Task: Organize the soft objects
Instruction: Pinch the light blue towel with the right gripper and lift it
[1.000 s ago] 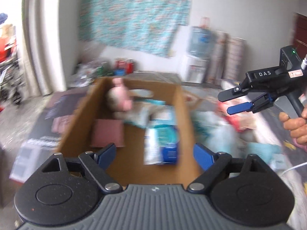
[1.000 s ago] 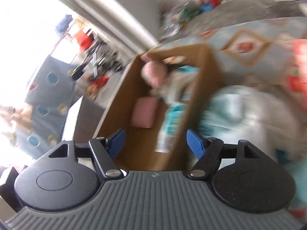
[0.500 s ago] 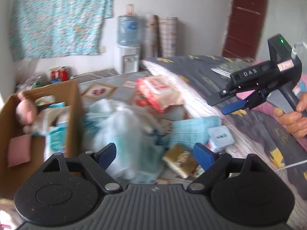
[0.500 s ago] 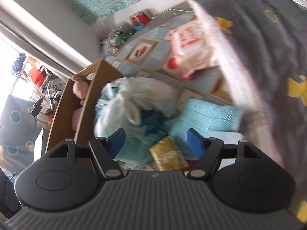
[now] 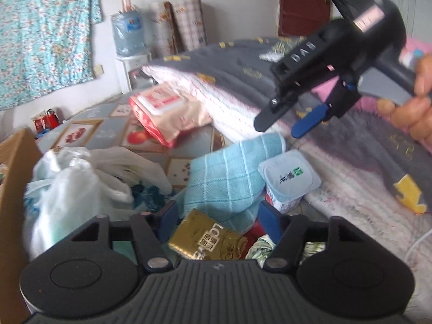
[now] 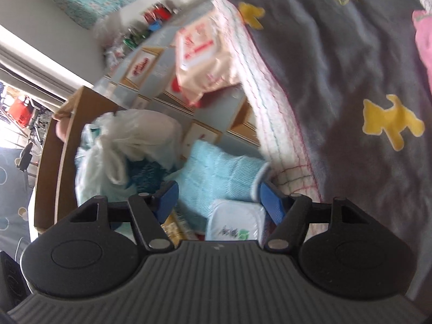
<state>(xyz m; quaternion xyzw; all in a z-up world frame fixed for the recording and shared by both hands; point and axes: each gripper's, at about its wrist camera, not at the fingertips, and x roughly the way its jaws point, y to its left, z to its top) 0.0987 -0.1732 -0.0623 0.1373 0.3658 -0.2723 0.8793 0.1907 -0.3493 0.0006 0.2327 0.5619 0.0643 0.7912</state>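
Observation:
A pile of soft things lies on the floor mat: a light blue towel (image 5: 229, 178) (image 6: 218, 172), a gold packet (image 5: 208, 240) (image 6: 172, 229), a white lidded tissue pack (image 5: 289, 178) (image 6: 235, 224) and a white plastic bag (image 5: 73, 186) (image 6: 127, 145). My left gripper (image 5: 218, 218) hangs low over the gold packet and the towel's near edge. Its jaws are closing, and the pads touch nothing. My right gripper (image 5: 279, 131) (image 6: 218, 198) is above the towel and tissue pack, a hand holding it. Its jaws are closing slightly, with nothing gripped.
A cardboard box (image 5: 16, 156) (image 6: 62, 140) stands left of the pile, against the plastic bag. A pink and red wipes pack (image 5: 167, 110) (image 6: 205, 59) lies farther back. A grey blanket (image 5: 351, 148) (image 6: 337, 67) with yellow shapes fills the right side.
Both grippers have swung away from the cardboard box to the pile on the mat and dropped lower. The left jaws have narrowed. The right gripper now looms closer in the left view.

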